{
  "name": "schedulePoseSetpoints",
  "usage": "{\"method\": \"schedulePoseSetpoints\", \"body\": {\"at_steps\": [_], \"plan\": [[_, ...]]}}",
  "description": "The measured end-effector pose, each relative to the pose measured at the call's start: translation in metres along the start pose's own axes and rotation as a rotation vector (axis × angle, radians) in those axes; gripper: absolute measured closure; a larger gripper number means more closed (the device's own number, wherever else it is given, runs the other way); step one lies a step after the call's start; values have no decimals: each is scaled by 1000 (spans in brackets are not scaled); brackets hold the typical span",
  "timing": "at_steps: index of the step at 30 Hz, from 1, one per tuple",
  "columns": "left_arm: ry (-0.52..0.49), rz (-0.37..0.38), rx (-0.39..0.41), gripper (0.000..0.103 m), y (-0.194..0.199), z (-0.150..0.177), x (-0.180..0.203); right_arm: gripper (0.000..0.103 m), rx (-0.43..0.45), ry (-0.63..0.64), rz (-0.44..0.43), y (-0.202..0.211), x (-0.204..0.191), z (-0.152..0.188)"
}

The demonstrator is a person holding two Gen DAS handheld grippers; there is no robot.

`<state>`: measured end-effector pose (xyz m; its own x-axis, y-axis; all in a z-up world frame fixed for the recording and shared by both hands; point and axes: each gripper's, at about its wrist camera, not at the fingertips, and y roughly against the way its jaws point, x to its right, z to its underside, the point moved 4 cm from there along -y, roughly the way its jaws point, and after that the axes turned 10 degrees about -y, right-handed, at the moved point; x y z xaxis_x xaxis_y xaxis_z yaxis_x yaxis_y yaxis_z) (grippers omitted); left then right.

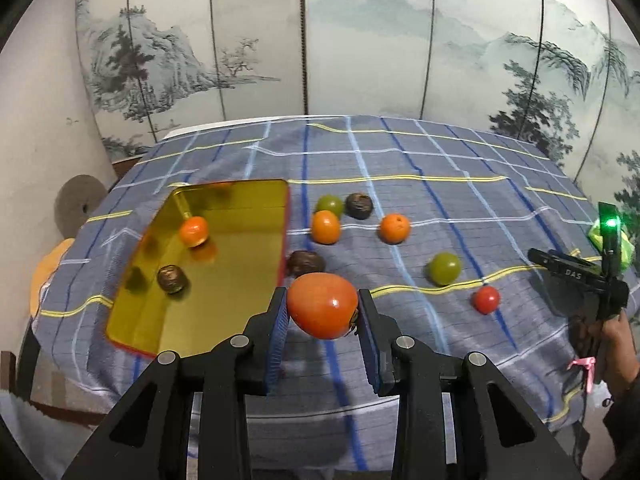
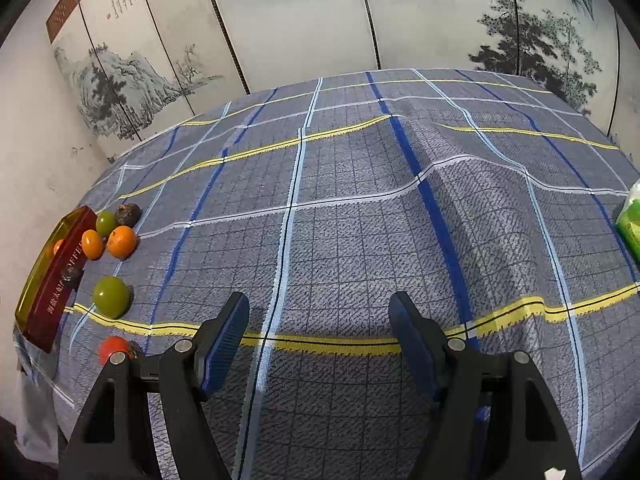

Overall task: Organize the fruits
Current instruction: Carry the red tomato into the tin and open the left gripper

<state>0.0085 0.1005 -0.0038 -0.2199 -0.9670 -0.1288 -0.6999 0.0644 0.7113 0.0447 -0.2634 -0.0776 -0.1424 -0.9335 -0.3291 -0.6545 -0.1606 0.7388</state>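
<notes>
My left gripper [image 1: 323, 295] is shut on a large orange-red fruit [image 1: 322, 312], held above the checked cloth just right of the gold tray [image 1: 240, 248]. An orange [image 1: 194, 231] and a dark brown fruit [image 1: 173, 279] lie in the tray. Loose on the cloth are two oranges [image 1: 325, 227], two green fruits [image 1: 445, 268], two brown fruits [image 1: 306, 263] and a small red one [image 1: 486, 299]. My right gripper [image 2: 320, 308] stands open over bare cloth with nothing between its fingers. The fruits [image 2: 111, 297] and the tray's red wall [image 2: 52, 280] lie far to its left.
A painted folding screen [image 1: 304, 40] stands behind the table and a pale wall [image 1: 36, 128] to the left. A green packet [image 2: 630, 220] sits at the cloth's right edge. A person's hand [image 1: 616, 336] holds the right gripper's body at the right of the left wrist view.
</notes>
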Motion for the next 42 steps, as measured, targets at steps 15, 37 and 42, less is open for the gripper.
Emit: {"method": "schedulePoseSetpoints", "body": {"at_steps": [15, 37, 42], "plan": [[68, -59, -54, 69, -27, 19, -40, 33, -1, 15, 24, -1, -2, 0], [89, -126, -102, 69, -73, 40, -87, 32, -2, 20, 27, -2, -2, 0], [101, -127, -114, 69, -80, 45, -94, 32, -2, 22, 31, -1, -1, 1]]}}
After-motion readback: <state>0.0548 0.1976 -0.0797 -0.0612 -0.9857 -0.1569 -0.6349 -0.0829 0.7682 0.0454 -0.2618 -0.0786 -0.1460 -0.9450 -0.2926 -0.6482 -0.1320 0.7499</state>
